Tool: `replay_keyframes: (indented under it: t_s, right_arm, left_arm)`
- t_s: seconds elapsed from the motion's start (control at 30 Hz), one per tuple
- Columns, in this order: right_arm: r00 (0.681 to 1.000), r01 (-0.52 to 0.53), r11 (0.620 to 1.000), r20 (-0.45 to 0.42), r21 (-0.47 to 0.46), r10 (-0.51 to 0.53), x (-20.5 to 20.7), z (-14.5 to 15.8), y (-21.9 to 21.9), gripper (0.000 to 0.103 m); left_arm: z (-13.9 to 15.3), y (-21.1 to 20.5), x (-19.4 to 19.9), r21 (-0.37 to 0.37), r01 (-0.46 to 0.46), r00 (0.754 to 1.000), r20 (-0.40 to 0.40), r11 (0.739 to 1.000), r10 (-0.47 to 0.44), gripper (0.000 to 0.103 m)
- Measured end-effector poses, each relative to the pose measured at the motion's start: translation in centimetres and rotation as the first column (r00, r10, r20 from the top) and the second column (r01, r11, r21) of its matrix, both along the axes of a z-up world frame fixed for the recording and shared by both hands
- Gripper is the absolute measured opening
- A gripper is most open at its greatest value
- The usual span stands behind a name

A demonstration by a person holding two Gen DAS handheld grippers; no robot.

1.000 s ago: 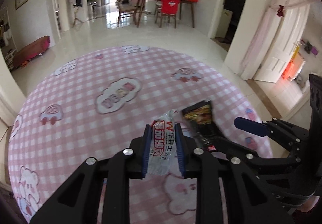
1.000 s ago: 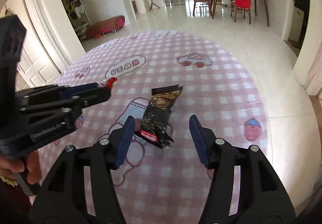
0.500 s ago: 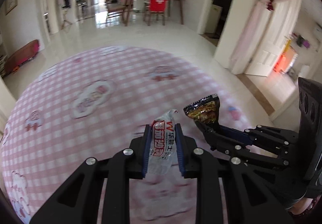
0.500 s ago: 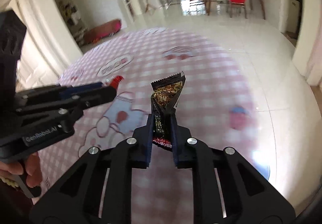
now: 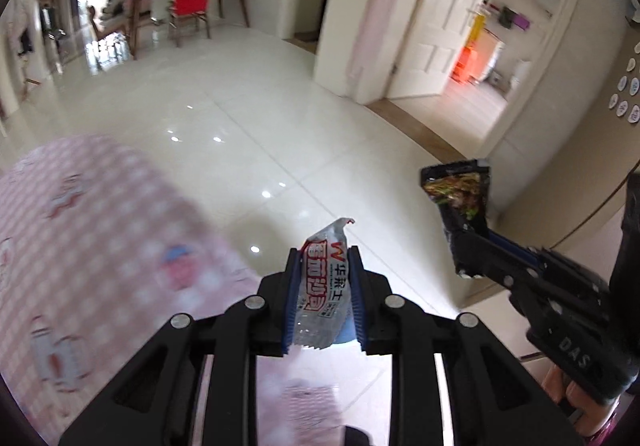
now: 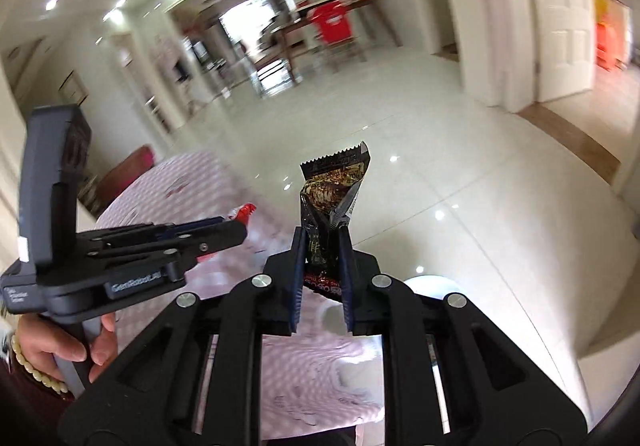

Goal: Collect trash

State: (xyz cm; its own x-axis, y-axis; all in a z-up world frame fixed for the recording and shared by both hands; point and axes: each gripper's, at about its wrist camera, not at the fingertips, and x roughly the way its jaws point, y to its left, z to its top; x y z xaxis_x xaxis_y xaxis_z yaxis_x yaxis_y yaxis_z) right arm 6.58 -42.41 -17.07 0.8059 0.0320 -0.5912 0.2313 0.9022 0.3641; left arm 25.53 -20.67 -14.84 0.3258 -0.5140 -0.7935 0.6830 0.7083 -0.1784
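Note:
My left gripper (image 5: 324,258) is shut on a clear wrapper with a red label (image 5: 326,278), which stands up between its blue pads. In the right wrist view my right gripper (image 6: 321,236) is shut on a crumpled black snack wrapper (image 6: 334,181) that sticks up above its fingers. Each gripper shows in the other's view: the right gripper (image 5: 466,246) with the black wrapper (image 5: 458,193) at the right, the left gripper (image 6: 224,230) at the left with the clear wrapper's red tip (image 6: 243,211). Both hang past the edge of the pink checked cloth (image 5: 80,226).
Glossy white tile floor (image 5: 240,117) spreads ahead. A white door (image 5: 432,17) and doorways stand at the right, a dining table with chairs (image 5: 188,5) far back. A white rounded object (image 6: 432,284) lies low behind my right fingers. A person's hand (image 6: 60,346) holds the left gripper.
My right gripper shut on the black wrapper and lifted it off the cloth. Both grippers then swung right, from over the pink cloth to its edge, above the tile floor.

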Motion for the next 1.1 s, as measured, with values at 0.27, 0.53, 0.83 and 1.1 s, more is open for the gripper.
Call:
replay_keyframes:
  t_s: [0.27, 0.53, 0.83, 1.1]
  right_arm:
    - [0.988, 0.15, 0.989, 0.028, 0.005, -0.15, -3.3, -0.5, -3.7, 0.016]
    - [0.99, 0.137, 0.99, 0.007, 0.03, -0.137, -3.4, -1.4, -3.8, 0.016]
    - [0.994, 0.107, 0.994, 0.002, 0.026, -0.107, -2.7, -1.3, -2.7, 0.016]
    - [0.99, 0.139, 0.99, 0.022, 0.006, -0.139, -0.6, -1.4, -3.1, 0.064]
  left_arm:
    - [-1.4, -4.5, -0.3, -0.018, -0.033, 0.998, -0.058, 0.999, 0.032, 0.075]
    - [-1.7, -4.8, -2.1, 0.042, -0.065, 0.998, 0.009, 0.997, 0.065, 0.08]
    - [-0.2, -2.8, -3.0, 0.076, -0.146, 0.985, 0.104, 0.986, 0.137, 0.085]
    - [1.5, -0.2, -2.9, 0.076, -0.194, 0.972, 0.148, 0.978, 0.181, 0.085]
